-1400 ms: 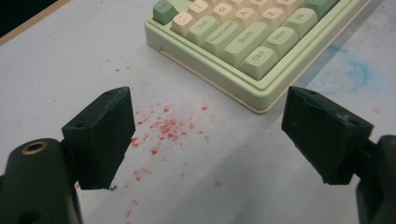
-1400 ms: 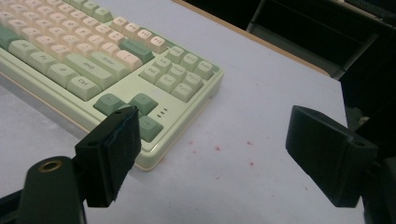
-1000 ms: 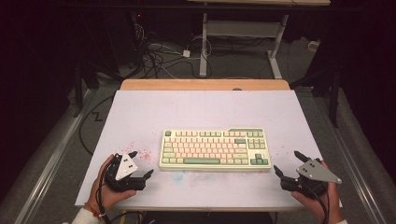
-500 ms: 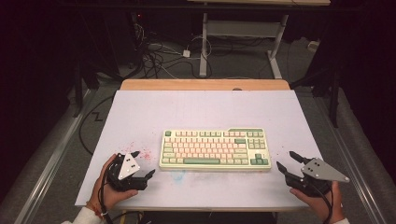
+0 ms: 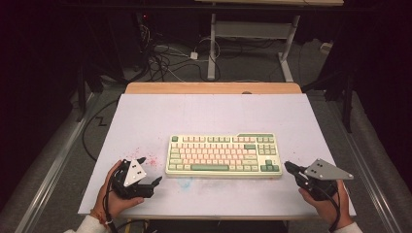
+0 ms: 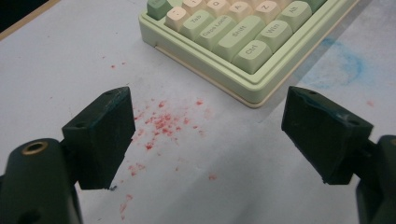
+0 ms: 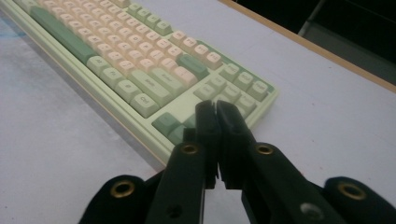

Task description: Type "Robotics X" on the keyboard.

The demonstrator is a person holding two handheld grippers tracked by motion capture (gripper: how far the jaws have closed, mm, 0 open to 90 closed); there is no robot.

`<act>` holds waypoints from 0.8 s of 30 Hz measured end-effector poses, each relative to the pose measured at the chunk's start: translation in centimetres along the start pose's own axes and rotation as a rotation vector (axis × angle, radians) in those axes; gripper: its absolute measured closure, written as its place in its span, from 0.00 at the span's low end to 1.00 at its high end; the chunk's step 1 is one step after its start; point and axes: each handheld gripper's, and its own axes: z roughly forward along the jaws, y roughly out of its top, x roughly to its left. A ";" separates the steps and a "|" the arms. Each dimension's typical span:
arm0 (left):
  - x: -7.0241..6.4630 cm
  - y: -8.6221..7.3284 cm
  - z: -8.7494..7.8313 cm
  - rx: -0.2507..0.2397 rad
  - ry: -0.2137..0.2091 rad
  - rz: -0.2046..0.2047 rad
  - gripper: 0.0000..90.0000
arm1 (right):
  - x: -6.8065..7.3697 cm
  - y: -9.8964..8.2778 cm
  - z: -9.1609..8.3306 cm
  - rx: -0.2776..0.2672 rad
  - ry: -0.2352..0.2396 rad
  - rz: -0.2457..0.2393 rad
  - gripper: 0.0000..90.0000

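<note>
Fingers (image 6: 327,135) of the left gripper (image 5: 149,171) wide, right gripper (image 5: 290,168) pressed together, empty; one keyboard (image 5: 223,154) on the desk (image 5: 204,114)

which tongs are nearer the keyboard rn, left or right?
Right, narrowly. The right tongs are shut, tips just off the keyboard's near-right corner. The left tongs are open, a little farther off its near-left corner, above the red specks. Neither touches it.
</note>
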 end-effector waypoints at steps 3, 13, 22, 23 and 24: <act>0.0 0.0 0.0 0.001 -0.002 -0.002 0.18 | 0.1 0.4 0.5 0.009 0.025 0.007 1.00; 0.0 0.0 0.2 0.015 0.005 -0.002 0.19 | 1.0 2.1 2.7 0.025 0.089 -0.012 1.00; 0.0 0.0 0.1 0.012 0.013 -0.006 0.19 | 2.3 3.5 6.3 0.073 0.136 -0.049 1.00; 0.0 0.0 0.1 0.014 0.013 -0.005 0.19 | 2.3 3.6 7.2 0.090 0.142 -0.051 1.00; 0.0 -0.1 0.1 0.015 0.012 -0.005 0.19 | 2.4 3.7 7.6 0.098 0.142 -0.051 1.00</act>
